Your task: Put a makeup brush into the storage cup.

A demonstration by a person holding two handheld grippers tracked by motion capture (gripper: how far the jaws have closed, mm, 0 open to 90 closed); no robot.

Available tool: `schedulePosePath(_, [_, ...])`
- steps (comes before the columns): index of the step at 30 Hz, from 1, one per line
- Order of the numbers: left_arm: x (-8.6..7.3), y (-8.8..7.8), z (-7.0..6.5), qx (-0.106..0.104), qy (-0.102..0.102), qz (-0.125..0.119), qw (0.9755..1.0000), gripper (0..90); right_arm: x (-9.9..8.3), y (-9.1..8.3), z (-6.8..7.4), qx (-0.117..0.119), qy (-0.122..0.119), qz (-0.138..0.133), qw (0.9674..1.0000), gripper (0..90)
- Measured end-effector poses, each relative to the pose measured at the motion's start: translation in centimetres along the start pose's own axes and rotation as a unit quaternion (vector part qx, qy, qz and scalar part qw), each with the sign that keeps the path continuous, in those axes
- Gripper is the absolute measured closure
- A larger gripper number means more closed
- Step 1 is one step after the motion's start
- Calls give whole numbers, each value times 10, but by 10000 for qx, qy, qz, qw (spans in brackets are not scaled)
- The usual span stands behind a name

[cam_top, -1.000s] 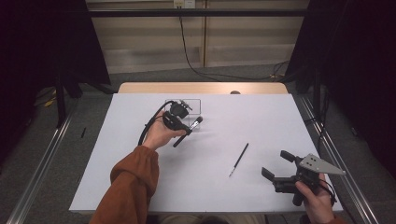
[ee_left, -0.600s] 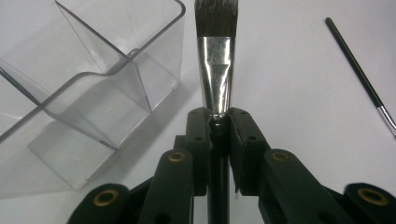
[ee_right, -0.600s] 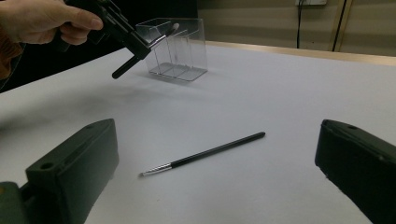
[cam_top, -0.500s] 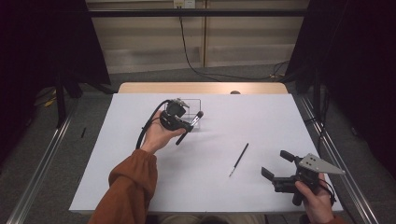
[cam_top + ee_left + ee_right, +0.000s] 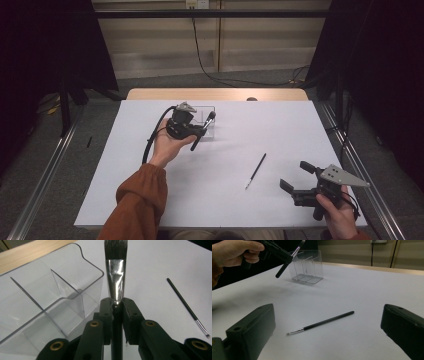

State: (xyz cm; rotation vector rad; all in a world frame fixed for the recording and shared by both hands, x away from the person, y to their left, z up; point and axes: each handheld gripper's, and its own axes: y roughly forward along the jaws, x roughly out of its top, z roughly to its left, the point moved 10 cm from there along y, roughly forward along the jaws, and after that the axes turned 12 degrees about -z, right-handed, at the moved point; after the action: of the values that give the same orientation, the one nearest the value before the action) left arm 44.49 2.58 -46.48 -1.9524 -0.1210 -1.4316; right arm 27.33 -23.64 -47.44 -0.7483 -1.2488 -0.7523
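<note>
While the left hand-held gripper (image 5: 196, 131) hangs above the white surface (image 5: 150, 200), its jaws are clamped on the black handle of a flat paintbrush (image 5: 115, 272), just below the silver ferrule. The bristles point up and away from this hand-held gripper, and the handle end sticks out below it toward the person. Just beyond it and touching nothing stands a clear plastic organizer (image 5: 50, 295) with thin dividing walls; in the left gripper view its curved rim sits just beside the brush's ferrule, a little to the left. How many compartments it has is hard to tell through the clear walls, probably three or four, and they look empty.

The right hand-held gripper (image 5: 300, 179) rests low near the front right corner of the surface, jaws spread wide with nothing between them. Straight ahead of those jaws, near but apart from them, a thin fine-tipped brush (image 5: 320, 322) lies flat, its small silver tip pointing toward the right hand-held gripper. Nothing lies between that brush and the open jaws.

Counted: two brushes, one held and one lying; one organizer; two hand-held grippers.
</note>
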Motion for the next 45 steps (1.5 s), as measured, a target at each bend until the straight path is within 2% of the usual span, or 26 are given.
schedulePosePath(2, [1,-1,0,18,10,-91,10000,791,0,0,0,-9,4,8,10000,0])
schedulePosePath(4, [3,-2,0,41,-138,-257,9996,791,0,0,0,-17,7,6,10000,0])
schedulePosePath(7, [4,-2,1,77,-180,-444,9988,791,0,0,0,-14,5,-1,10000,0])
schedulePosePath(9, [5,-3,2,133,-105,-520,9985,791,0,0,0,-13,-1,0,10000,0])
schedulePosePath(14, [11,-5,1,92,-181,-815,9965,791,0,0,-1,-19,9,3,10000,0])
schedulePosePath(15, [12,-6,3,149,-103,-859,9961,791,0,0,-1,-26,12,1,10000,0])
schedulePosePath(19, [19,-8,2,156,-71,-1131,9934,791,0,0,-1,-22,7,-12,10000,0])
schedulePosePath(27, [29,-11,0,181,73,-1488,9887,790,0,-1,-1,-18,2,-4,10000,0])
schedulePosePath(32, [36,-11,-1,137,9,-1766,9842,791,0,-1,-1,-15,-2,-1,10000,0])
schedulePosePath(37, [39,-10,-1,141,41,-1884,9820,791,0,-1,-1,-14,-5,-6,10000,0])
schedulePosePath(42, [45,-10,2,195,93,-1921,9811,791,0,-1,0,-15,2,-9,10000,0])
schedulePosePath(45, [52,-10,3,220,104,-2013,9792,791,0,0,0,-16,1,-6,10000,0])
